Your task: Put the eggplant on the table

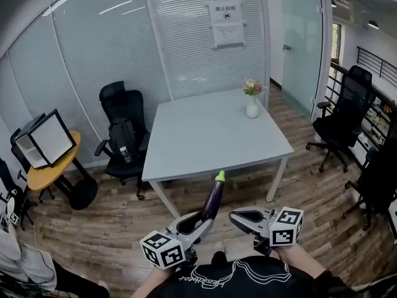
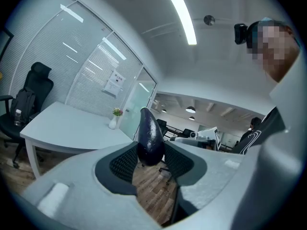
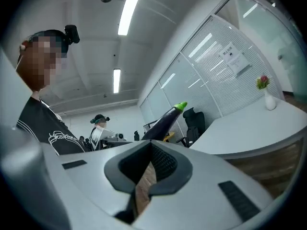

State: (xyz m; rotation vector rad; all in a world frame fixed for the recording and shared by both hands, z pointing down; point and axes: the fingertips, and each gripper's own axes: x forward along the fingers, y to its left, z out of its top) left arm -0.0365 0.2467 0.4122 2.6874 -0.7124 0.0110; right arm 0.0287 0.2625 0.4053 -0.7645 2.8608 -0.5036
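While the left gripper [image 1: 201, 220] is clamped on the thick lower end of the eggplant [image 1: 213, 200], the eggplant stands tilted over the floor, its green stem toward the table [image 1: 211, 135] ahead and well short of it. The right gripper [image 1: 239, 216] is drawn together on nothing. The eggplant looks light and firm, with glossy skin that is probably slippery. The thick-end hold seems sound.
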